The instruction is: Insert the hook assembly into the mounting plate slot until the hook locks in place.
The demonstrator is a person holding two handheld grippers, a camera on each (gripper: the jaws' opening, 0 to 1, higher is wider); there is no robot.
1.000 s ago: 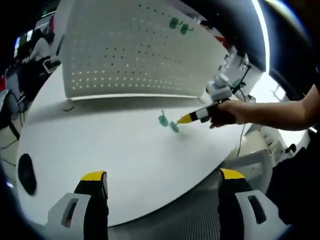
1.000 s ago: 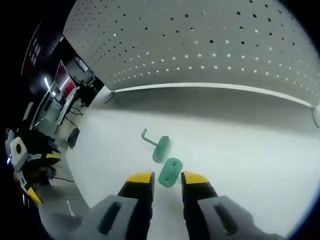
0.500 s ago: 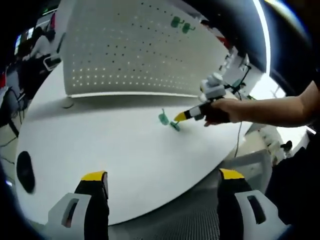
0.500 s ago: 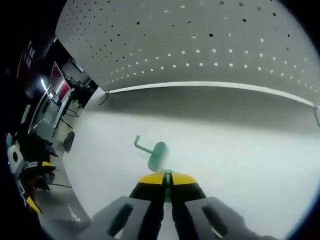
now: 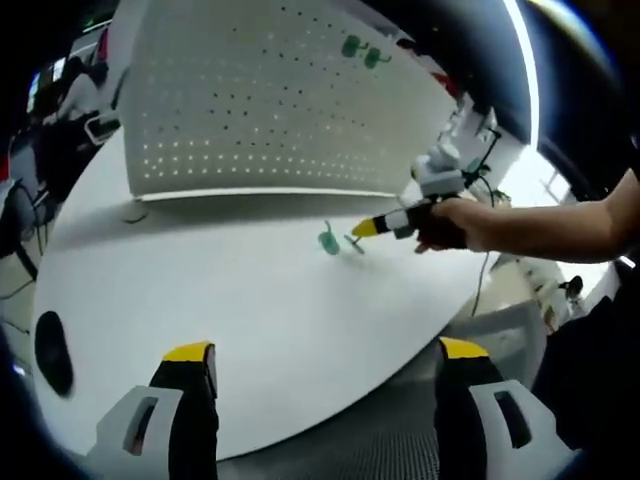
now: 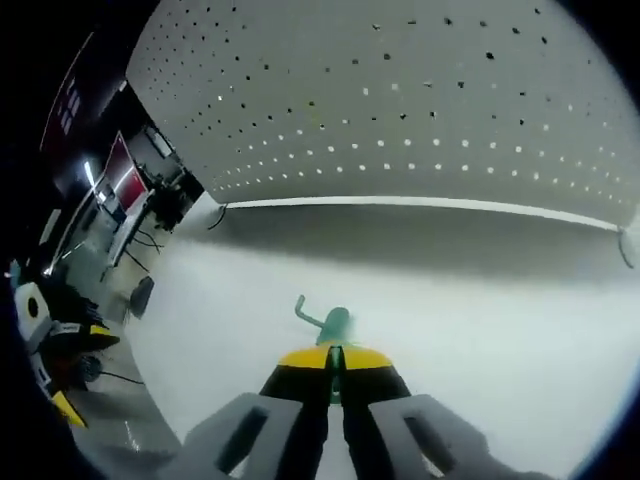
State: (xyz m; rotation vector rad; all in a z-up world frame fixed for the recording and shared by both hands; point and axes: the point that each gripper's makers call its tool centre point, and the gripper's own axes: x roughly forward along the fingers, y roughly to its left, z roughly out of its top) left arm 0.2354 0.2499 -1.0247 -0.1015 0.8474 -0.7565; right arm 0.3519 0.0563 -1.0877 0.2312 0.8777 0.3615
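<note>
A small green mounting plate (image 6: pixel 333 362) sits pinched between the closed jaws of the right tool (image 6: pixel 333 354), lifted just clear of the white table (image 5: pixel 230 300); only a sliver of it shows between the yellow tips. Just beside it, the green hook piece (image 5: pixel 328 240), a disc with a bent wire stem, rests on the table below the upright white pegboard (image 5: pixel 260 100), where two more green pieces (image 5: pixel 360 50) hang near the top. The left tool (image 5: pixel 325 352) hovers well apart at the near table edge, jaws wide and holding nothing. The grip looks thin, so the plate could likely twist or slip out when the hook is pressed into its slot; with the left tool so far away, nothing steadies the hook, and a push could skid it across the smooth table. No bin or tray appears among the things here.
</note>
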